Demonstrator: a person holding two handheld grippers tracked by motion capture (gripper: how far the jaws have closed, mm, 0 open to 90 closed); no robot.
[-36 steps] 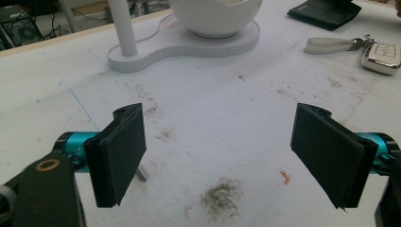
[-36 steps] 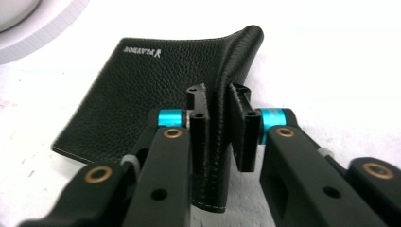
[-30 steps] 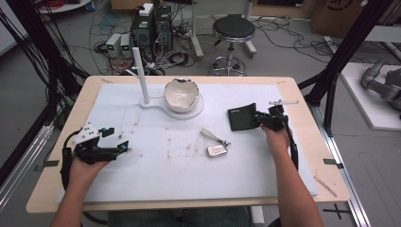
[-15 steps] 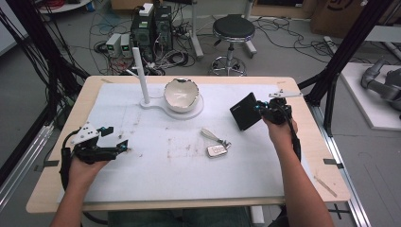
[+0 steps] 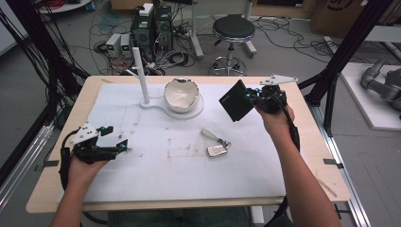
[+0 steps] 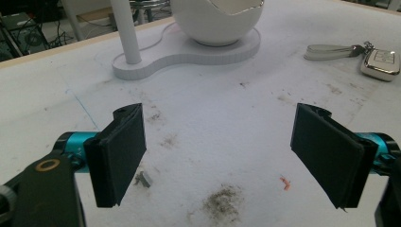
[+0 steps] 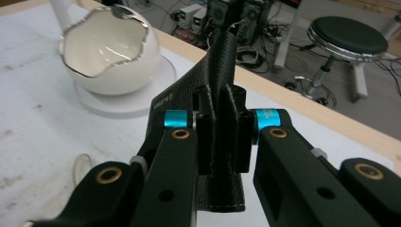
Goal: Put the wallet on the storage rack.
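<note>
1. Table [image 5: 302, 189]: I see a light wooden top covered by a white, scuffed mat [image 5: 179, 175] with grey smudges.

2. White stand [image 5: 156, 103]: it sits at the far middle of the mat, a flat base with an upright post [image 5: 140, 71] on its left end and an egg-shaped white bowl [image 5: 181, 93] with a jagged silver rim on its right end. In my left gripper view the base [image 6: 189, 49] lies well ahead of the jaws.

3. Right gripper [image 5: 255, 98]: I hold it raised above the far right part of the table. Its jaws are clamped on a black leather wallet [image 5: 235, 100], which hangs tilted in the air, clear of the mat, to the right of the bowl. In my right gripper view the wallet [image 7: 222, 71] stands edge-on between the pads, rising past them, with the bowl [image 7: 109, 52] beyond to the left.

4. Left gripper [image 5: 113, 138]: I rest it low over the near left of the mat, jaws spread wide apart and holding nothing; bare mat lies between the pads [image 6: 123, 151].

5. Car key [image 5: 216, 149]: a silver fob with a pale strap [image 5: 209, 135], lying on the mat's middle, near the bowl and well apart from both grippers.
</note>
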